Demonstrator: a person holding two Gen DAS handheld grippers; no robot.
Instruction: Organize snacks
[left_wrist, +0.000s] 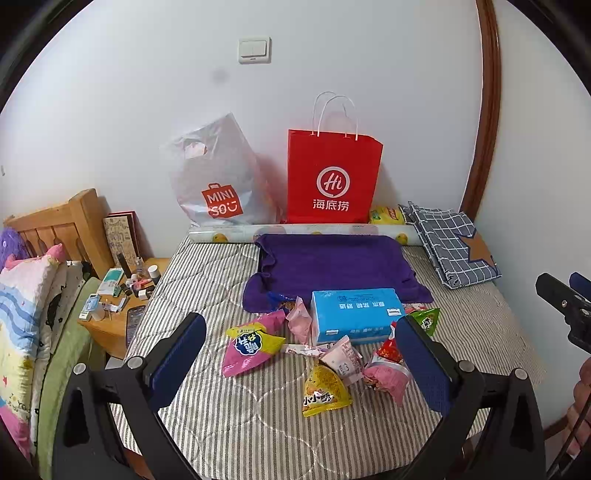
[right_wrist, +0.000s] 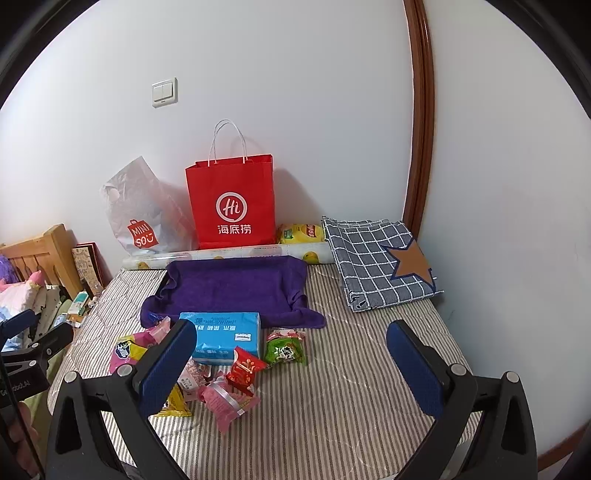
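Observation:
Several snack packets lie loose on the striped mattress (left_wrist: 229, 435): a pink-and-yellow bag (left_wrist: 251, 347), a yellow triangular pack (left_wrist: 325, 391), a pink wrapped cake (right_wrist: 225, 400), a red packet (right_wrist: 243, 367) and a green packet (right_wrist: 286, 350). They cluster around a blue tissue pack (left_wrist: 356, 314) lying on the edge of a purple towel (left_wrist: 332, 266). My left gripper (left_wrist: 301, 354) hangs open above the pile, holding nothing. My right gripper (right_wrist: 291, 362) is open too, to the right of the snacks, its left finger (right_wrist: 166, 365) covering some of them.
A red paper bag (left_wrist: 334, 177) and a grey plastic bag (left_wrist: 218, 177) stand against the wall behind a rolled sheet (left_wrist: 295, 232). A folded checked cloth (right_wrist: 380, 258) lies at the far right. A cluttered wooden nightstand (left_wrist: 118, 321) and pillows (left_wrist: 26, 314) sit left of the bed.

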